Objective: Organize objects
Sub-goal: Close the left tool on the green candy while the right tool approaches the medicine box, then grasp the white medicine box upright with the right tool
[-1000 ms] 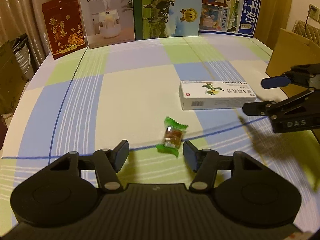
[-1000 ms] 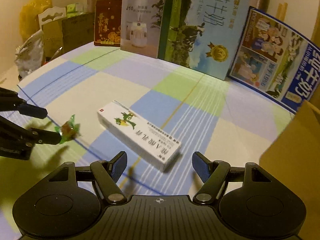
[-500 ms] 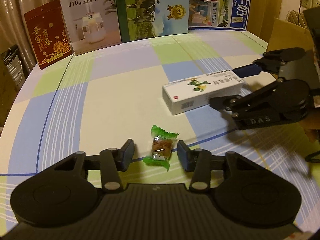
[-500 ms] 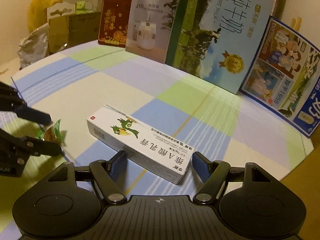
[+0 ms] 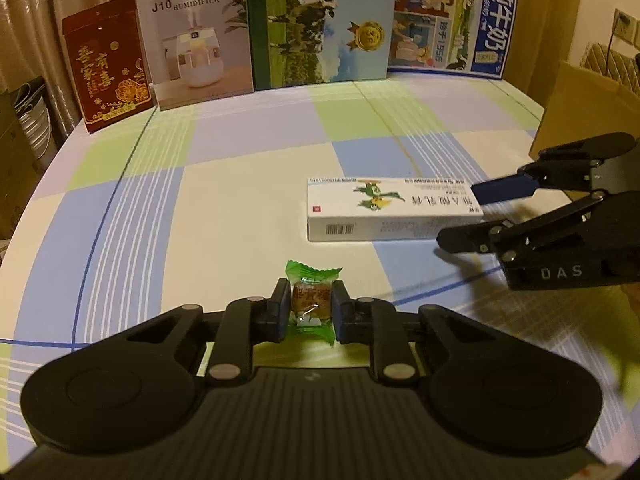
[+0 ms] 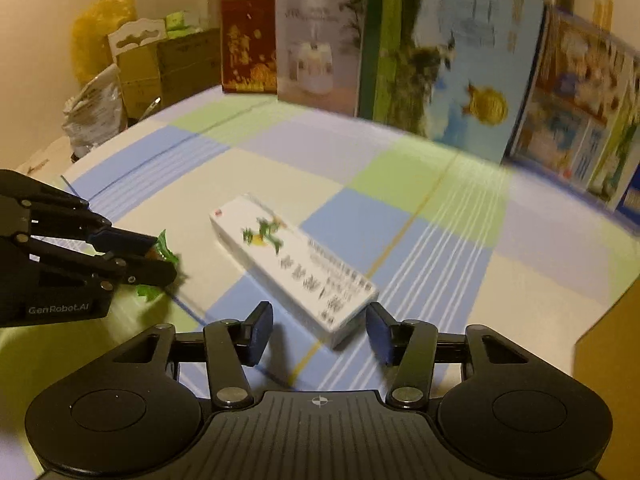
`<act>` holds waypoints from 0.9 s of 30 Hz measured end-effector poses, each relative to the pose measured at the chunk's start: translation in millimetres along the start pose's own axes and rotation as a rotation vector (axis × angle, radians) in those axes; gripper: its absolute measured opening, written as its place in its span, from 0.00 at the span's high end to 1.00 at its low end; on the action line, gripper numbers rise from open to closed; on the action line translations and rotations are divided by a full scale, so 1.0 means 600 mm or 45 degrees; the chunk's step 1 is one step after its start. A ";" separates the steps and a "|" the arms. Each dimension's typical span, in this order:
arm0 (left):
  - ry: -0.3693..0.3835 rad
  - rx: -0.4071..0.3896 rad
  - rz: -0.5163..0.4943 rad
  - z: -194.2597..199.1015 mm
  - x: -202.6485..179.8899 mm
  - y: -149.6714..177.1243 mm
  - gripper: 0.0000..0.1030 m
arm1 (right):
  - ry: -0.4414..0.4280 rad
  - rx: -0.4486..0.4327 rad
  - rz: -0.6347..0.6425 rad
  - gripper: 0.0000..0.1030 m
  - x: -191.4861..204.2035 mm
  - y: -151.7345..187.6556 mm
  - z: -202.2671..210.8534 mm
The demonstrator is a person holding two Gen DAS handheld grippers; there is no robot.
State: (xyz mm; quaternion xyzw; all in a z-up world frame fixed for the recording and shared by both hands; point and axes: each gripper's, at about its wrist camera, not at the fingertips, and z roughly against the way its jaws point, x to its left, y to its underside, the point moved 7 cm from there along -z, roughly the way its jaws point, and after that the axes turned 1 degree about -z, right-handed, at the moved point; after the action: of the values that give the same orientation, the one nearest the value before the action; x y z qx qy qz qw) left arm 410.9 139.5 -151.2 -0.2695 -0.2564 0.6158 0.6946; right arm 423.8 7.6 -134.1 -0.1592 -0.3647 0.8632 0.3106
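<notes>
Left hand-held gripper (image 5: 307,312): fingers closed onto a green-wrapped candy (image 5: 311,300), pads pressing its two sides. The candy sits low at centre frame in the left wrist view, its long axis running up-frame away from the camera, one crimped green end above the pads and the other below them. Whether it is touching the table (image 5: 224,216) or lifted, cannot tell.

Right hand-held gripper (image 6: 318,330): wide open, holding nothing. The near end of a white carton (image 6: 292,264) lies between its fingertips, with clear gaps either side. In the right wrist view the carton's long axis runs diagonally, from lower centre up toward the left; this view is motion-blurred. In the left wrist view the same carton (image 5: 394,208) lies flat at right of centre, long axis across the frame, barcode on the side facing the camera, printed top upward. Right gripper (image 5: 472,216) enters from the right edge there, one finger above the carton's right end, one in front of it.

Candy and carton near each other, not touching. Row of upright boxes (image 5: 320,24) along the table's far edge, top of frame.
</notes>
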 end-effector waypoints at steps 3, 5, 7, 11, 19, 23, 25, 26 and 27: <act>-0.001 -0.013 0.022 0.003 0.004 -0.004 0.84 | 0.015 -0.044 0.018 0.34 0.000 -0.008 -0.008; 0.000 -0.014 0.039 0.001 0.007 -0.006 0.84 | 0.013 -0.036 0.028 0.30 0.001 -0.009 -0.023; 0.001 -0.015 0.049 0.000 0.008 -0.006 0.84 | -0.007 -0.016 0.048 0.29 0.005 -0.009 -0.039; 0.002 -0.019 0.073 0.000 0.016 -0.007 0.84 | -0.025 0.005 0.051 0.28 0.007 -0.010 -0.062; 0.009 0.003 0.100 -0.008 0.024 -0.001 0.84 | -0.058 0.104 -0.048 0.58 0.017 -0.008 -0.049; 0.028 0.018 0.071 -0.006 0.014 0.002 0.84 | -0.003 0.156 -0.145 0.65 0.012 0.012 -0.021; 0.056 0.033 0.031 -0.004 0.003 0.006 0.84 | 0.011 0.196 -0.154 0.65 0.013 0.025 -0.002; 0.066 0.038 0.004 -0.002 -0.004 0.008 0.84 | 0.023 0.209 -0.160 0.66 0.012 0.028 0.006; 0.074 0.037 -0.023 0.000 -0.009 0.011 0.84 | 0.039 0.228 -0.181 0.66 0.009 0.035 0.017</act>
State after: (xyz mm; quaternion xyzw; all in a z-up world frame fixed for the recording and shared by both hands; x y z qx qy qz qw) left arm 405.8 134.6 -156.0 -0.2747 -0.2297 0.6050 0.7112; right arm 405.6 -5.7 -142.7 -0.1177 -0.2916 0.8656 0.3898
